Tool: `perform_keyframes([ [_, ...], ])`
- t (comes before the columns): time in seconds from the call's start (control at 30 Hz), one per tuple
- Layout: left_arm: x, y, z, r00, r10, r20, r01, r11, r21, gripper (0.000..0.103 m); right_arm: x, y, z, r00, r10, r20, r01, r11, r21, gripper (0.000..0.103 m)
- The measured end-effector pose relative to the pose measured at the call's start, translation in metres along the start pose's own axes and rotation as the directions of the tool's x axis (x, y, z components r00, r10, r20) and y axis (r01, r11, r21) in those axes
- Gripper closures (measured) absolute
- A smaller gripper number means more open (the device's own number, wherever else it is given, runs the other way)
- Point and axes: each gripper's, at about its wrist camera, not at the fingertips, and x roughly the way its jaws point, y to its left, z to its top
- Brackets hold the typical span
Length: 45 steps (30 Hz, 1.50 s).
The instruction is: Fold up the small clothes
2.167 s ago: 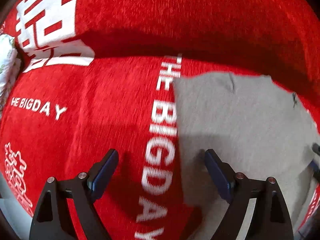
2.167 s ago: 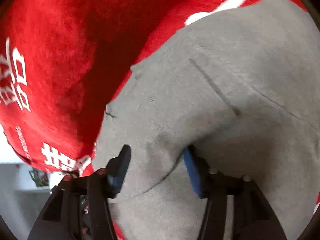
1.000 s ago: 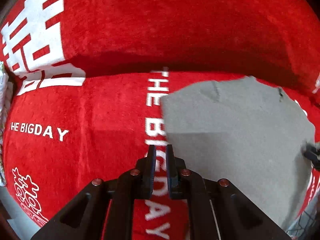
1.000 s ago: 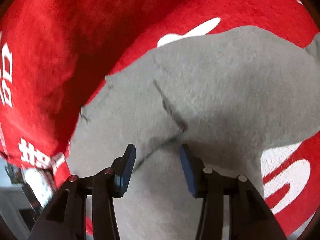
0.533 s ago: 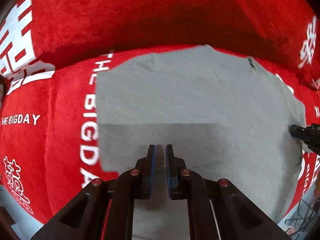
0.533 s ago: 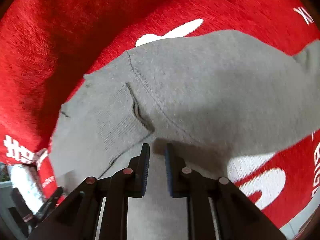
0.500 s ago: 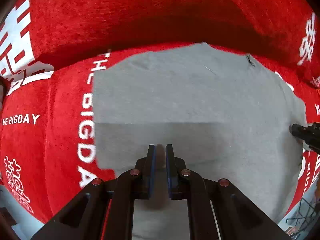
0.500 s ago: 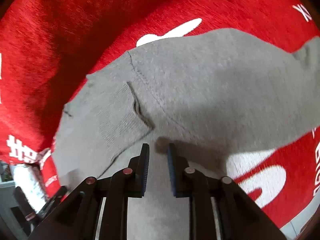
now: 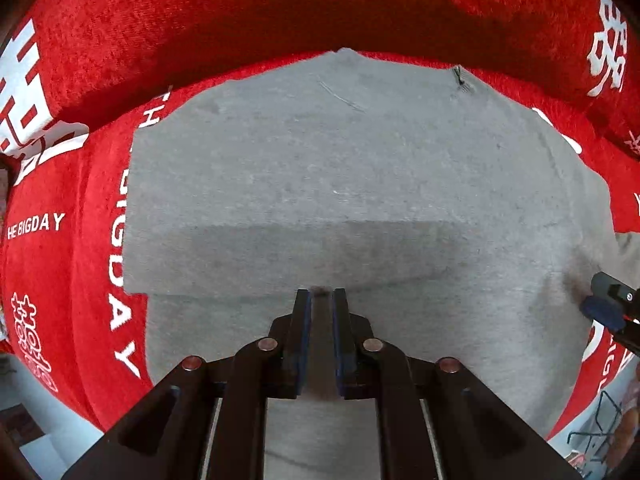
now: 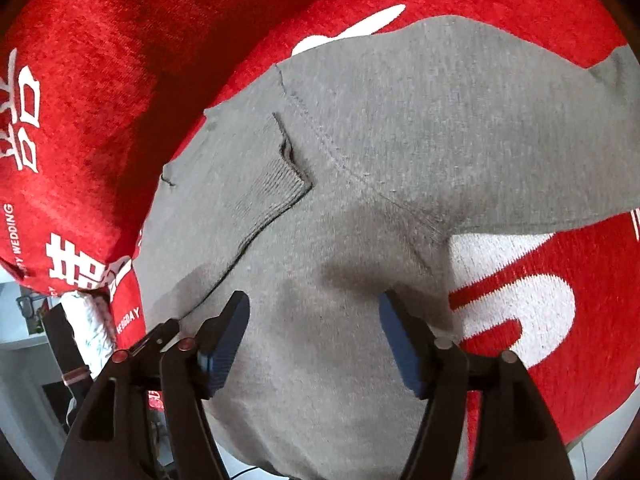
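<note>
A grey knit garment point(image 9: 340, 168) lies on a red sofa cover; its near part is folded over, with a straight fold edge across the middle. My left gripper point(image 9: 320, 294) is shut on the garment's folded edge. In the right wrist view the garment point(image 10: 400, 128) shows its collar and a sleeve stretching right. My right gripper point(image 10: 314, 316) is open just above the cloth near the shoulder, holding nothing. Its fingertip point(image 9: 604, 306) shows at the right edge of the left wrist view.
The red sofa cover point(image 9: 72, 200) has white lettering and a raised backrest point(image 9: 280, 4) behind the garment. At the left in the right wrist view, the sofa edge drops to a white floor with a patterned cloth point(image 10: 90, 320) and dark furniture.
My left gripper has carried the garment's edge further over, so the fold lies closer. My right gripper has opened and let go of the cloth it pinched half a second ago.
</note>
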Motion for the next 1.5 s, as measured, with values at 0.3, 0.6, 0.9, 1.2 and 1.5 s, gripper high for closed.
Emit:
perform_keyframes([
  [0.3, -0.008, -0.028, 0.004, 0.999, 0.049, 0.019, -0.049, 0.999, -0.01, 0.002, -0.008, -0.008, 0.003, 1.0, 0.026, -0.012, -0.027, 0.999, -0.033, 0.021],
  [0.6, -0.006, -0.052, 0.008, 0.991, 0.137, -0.003, -0.137, 0.99, 0.028, 0.002, -0.024, -0.025, 0.007, 0.992, 0.127, 0.024, -0.126, 0.992, -0.021, 0.0],
  [0.9, -0.004, -0.091, 0.008, 0.995, 0.097, -0.027, -0.095, 0.992, 0.08, 0.002, -0.049, -0.077, 0.011, 0.984, 0.169, 0.06, -0.174, 0.979, 0.107, 0.0],
  [1.2, -0.001, -0.148, 0.01, 0.998, 0.028, -0.049, -0.019, 0.982, 0.188, 0.002, -0.08, -0.16, 0.011, 0.977, 0.151, 0.153, -0.19, 0.939, 0.285, 0.0],
  [1.5, -0.001, -0.193, 0.018, 0.996, -0.053, -0.072, 0.066, 0.977, 0.201, 0.002, -0.106, -0.261, 0.015, 0.935, 0.168, 0.313, -0.311, 0.81, 0.496, 0.0],
])
